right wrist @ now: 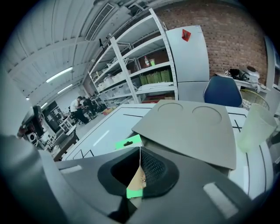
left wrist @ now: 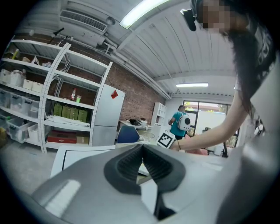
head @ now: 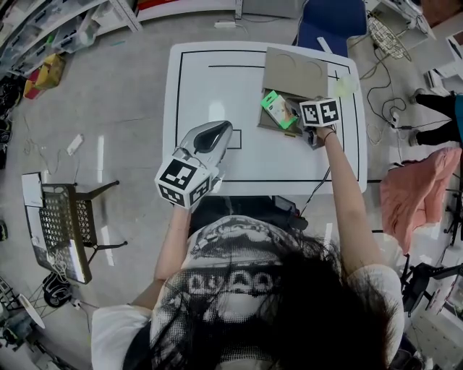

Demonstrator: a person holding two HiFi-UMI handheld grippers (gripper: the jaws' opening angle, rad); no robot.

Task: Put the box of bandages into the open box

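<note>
The green box of bandages hangs tilted over the open cardboard box, whose lid flap lies back on the white table. My right gripper is shut on one end of the bandage box. In the right gripper view the green pack sticks out from between the closed pads, with the grey-brown lid just beyond. My left gripper hovers over the table's front left, away from the box. It is shut with nothing in it.
A blue chair stands behind the table. A translucent plastic cup sits by the lid at the right. On the floor are a metal mesh rack at the left, and cables and a pink cloth at the right.
</note>
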